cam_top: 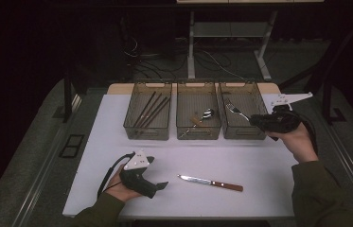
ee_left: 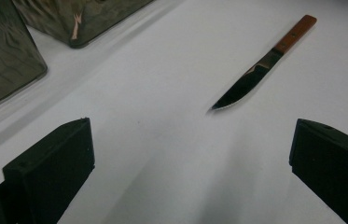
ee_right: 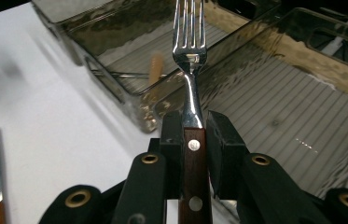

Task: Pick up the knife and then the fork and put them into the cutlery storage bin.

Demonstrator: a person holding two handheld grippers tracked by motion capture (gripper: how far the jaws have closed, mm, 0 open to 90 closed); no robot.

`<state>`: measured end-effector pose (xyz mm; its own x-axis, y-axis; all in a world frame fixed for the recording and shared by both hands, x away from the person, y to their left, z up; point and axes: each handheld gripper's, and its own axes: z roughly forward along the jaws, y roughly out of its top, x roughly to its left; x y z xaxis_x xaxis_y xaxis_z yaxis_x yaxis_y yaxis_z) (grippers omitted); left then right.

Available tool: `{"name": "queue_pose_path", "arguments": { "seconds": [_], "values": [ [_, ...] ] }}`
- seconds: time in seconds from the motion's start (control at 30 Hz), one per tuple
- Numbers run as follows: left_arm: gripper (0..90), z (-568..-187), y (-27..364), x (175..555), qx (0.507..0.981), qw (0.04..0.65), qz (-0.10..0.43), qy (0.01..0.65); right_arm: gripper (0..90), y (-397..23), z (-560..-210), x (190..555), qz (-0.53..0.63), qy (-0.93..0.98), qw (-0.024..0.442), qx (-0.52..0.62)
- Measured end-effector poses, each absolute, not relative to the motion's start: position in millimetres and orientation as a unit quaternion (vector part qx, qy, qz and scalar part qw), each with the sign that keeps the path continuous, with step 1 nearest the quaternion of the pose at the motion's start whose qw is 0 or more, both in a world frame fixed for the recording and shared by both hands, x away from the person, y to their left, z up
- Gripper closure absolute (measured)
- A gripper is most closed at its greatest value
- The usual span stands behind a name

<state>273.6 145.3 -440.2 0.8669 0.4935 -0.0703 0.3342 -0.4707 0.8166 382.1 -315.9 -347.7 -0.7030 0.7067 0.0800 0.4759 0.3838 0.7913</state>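
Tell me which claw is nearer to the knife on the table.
Left. The left claw rests on the table just beside the knife, jaws open toward its blade tip. The right claw is up at the right bin, holding a fork.

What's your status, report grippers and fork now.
Right gripper shut on fork, tines over right bin. Left gripper open, resting on table. Knife lies loose on table. Nothing blocking.

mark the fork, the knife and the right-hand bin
fork (ee_right: 189,51), right gripper view, base of the tines
knife (cam_top: 194,179), high view, middle of the blade
right-hand bin (cam_top: 238,134), high view, near wall
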Motion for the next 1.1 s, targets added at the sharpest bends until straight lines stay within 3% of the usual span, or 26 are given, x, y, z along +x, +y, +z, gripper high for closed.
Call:
{"name": "queue_pose_path", "arguments": {
  "seconds": [0.6, 1.1],
  "values": [
    [0.0, -440.2, 145.4, 273.5, 0.852, 0.455, 0.087, 0.242, 77.5, -323.0, -349.8, 433.0, 0.404, 0.804, 0.148, 0.411],
    [0.0, -440.5, 145.2, 273.4, 0.852, 0.456, 0.085, 0.242, 77.4, -319.3, -371.7, 463.4, 0.366, 0.805, 0.138, 0.446]
  ]
}}
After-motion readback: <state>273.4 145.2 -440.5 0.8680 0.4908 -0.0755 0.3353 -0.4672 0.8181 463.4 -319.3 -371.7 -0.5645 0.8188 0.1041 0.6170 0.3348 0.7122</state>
